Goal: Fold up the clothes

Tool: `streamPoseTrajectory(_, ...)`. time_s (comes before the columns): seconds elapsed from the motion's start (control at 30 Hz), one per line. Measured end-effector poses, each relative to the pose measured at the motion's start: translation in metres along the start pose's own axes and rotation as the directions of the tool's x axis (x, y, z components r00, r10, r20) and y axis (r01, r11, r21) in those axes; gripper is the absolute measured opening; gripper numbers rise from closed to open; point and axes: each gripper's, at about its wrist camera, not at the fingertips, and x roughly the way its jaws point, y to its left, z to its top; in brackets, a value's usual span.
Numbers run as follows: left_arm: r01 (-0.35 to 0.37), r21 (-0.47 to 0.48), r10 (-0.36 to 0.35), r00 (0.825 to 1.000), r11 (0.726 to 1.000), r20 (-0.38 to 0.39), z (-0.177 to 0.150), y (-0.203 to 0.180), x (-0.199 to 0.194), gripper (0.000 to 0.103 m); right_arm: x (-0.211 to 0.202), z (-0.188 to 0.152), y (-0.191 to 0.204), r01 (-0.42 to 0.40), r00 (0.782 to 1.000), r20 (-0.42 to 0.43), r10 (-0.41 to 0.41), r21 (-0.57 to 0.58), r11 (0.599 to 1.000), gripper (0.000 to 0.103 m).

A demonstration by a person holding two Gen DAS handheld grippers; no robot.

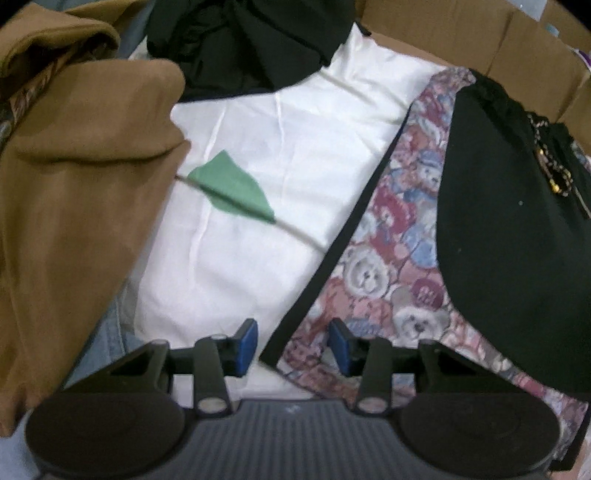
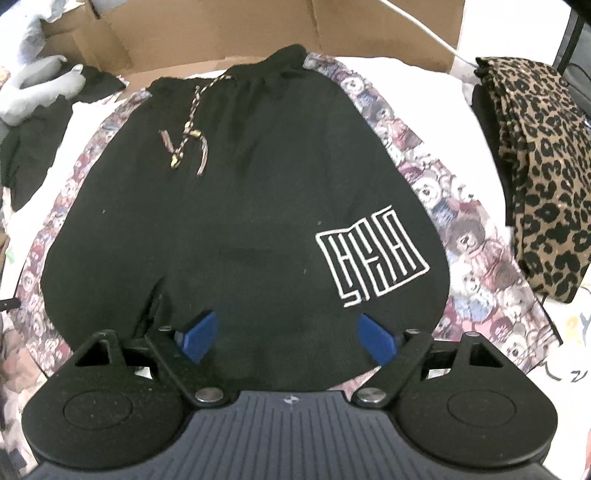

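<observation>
Black shorts (image 2: 236,206) with a white maze-like logo (image 2: 373,254) and a braided drawstring (image 2: 188,136) lie flat on a teddy-bear print cloth (image 2: 476,251). My right gripper (image 2: 290,338) hovers open over their near hem, nothing between its blue pads. In the left wrist view the same black shorts (image 1: 509,206) lie at the right on the bear cloth (image 1: 391,258). My left gripper (image 1: 292,347) is open above that cloth's black-trimmed edge, beside a white sheet (image 1: 258,155).
A brown garment (image 1: 81,177) lies at the left, a black garment pile (image 1: 251,40) at the back, a green patch (image 1: 232,188) on the white sheet. A leopard-print garment (image 2: 543,166) lies at the right. Cardboard boxes (image 2: 221,29) stand behind.
</observation>
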Motion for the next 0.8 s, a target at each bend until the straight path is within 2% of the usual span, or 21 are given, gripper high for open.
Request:
streamPoseTrajectory(0.2, 0.035, -0.026, -0.035, 0.999, 0.999, 0.008, -0.009, 0.014, 0.0, 0.043, 0.005, -0.012, 0.006, -0.016, 1.0, -0.022, 0.016, -0.004, 1.0, 0.087)
streamPoseTrajectory(0.27, 0.042, -0.02, -0.042, 0.999, 0.999, 0.005, -0.01, 0.016, -0.002, 0.027, 0.004, -0.013, 0.009, -0.023, 0.999, -0.023, 0.023, -0.012, 1.0, 0.086)
streamPoseTrajectory(0.33, 0.058, -0.01, -0.058, 0.998, 0.998, 0.003, -0.011, 0.016, -0.004, 0.017, 0.002, -0.014, 0.011, -0.037, 0.999, -0.017, 0.036, -0.02, 0.999, 0.086)
streamPoseTrajectory(0.47, 0.069, -0.019, -0.069, 0.998, 0.997, 0.006, -0.013, 0.016, -0.007, 0.01, 0.001, -0.014, 0.015, -0.049, 0.999, -0.012, 0.049, -0.018, 0.999, 0.086)
streamPoseTrajectory(0.67, 0.088, -0.043, -0.088, 0.996, 0.995, 0.014, -0.013, 0.012, -0.021, 0.007, 0.001, -0.012, 0.022, -0.088, 0.996, -0.006, 0.088, -0.009, 0.996, 0.086)
streamPoseTrajectory(0.8, 0.091, -0.055, -0.09, 0.996, 0.994, 0.017, -0.009, 0.004, -0.036, 0.007, -0.001, -0.01, 0.034, -0.085, 0.996, 0.005, 0.085, -0.063, 0.994, 0.085)
